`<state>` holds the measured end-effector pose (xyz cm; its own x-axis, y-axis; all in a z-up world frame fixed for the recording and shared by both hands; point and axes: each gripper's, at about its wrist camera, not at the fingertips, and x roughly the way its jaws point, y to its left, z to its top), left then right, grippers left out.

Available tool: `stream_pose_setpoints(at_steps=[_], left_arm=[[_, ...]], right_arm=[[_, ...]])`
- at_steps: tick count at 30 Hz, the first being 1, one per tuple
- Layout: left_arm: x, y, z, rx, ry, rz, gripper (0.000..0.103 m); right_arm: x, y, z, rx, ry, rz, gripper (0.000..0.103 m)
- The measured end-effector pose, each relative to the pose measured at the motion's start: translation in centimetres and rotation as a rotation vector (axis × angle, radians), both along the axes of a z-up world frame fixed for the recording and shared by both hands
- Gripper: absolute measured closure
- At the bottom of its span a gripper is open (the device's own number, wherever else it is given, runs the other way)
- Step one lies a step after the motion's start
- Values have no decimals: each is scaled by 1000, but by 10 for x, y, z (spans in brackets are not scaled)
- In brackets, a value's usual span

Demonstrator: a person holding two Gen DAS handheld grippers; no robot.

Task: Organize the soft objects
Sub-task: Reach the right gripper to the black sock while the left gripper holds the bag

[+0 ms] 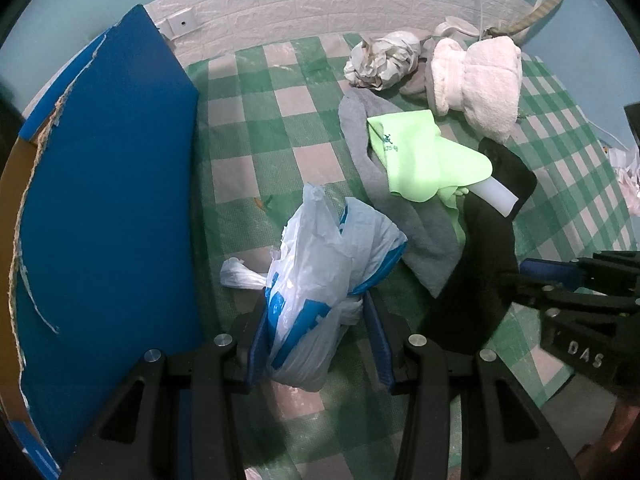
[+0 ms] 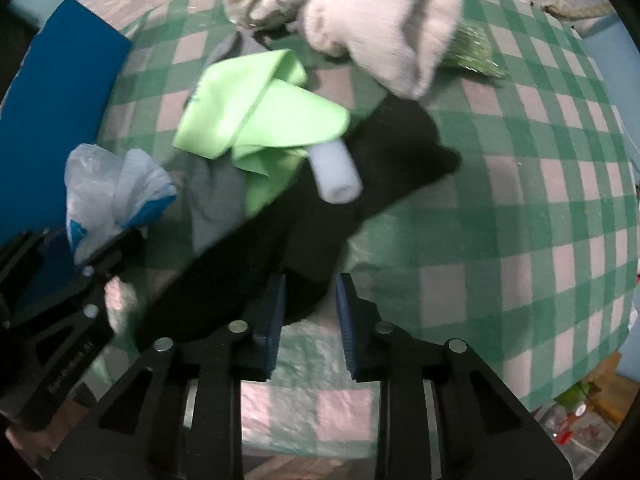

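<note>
Along the bench's left edge a blue board (image 1: 108,184) is stood, checked cloth (image 2: 520,208) bare at right | left claw (image 1: 316,320) clenched on plastic bag (image 1: 320,280) beside the board | right claw (image 2: 310,312) released, low over black cloth (image 2: 304,224).

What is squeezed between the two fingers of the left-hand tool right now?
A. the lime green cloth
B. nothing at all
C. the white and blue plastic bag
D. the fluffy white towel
C: the left gripper has its blue pads pressed against both sides of the white and blue plastic bag, while the green cloth and white towel lie farther back on the checkered cloth.
</note>
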<state>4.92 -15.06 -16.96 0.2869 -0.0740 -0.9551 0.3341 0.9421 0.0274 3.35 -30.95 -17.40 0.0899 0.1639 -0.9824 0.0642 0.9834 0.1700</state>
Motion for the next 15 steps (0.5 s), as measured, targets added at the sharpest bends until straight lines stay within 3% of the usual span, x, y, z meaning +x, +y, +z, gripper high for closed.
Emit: stream_pose_setpoints(at_steps=[6,8,10,15], left_arm=[[-2,1,-2,2,7,-2,58],[0,1,-2,2,8,-6,58],[0,0,-3,6,6,-9,58],[0,4,-5,1,5,-8,58]], right_arm=[[-8,-19,6,53,-12,-70,79],[-8,-20,9,76,-19,-92,65],[-3,-19,12,79,-22,-108,39],[16,-10,14,77,-31,-130,36]])
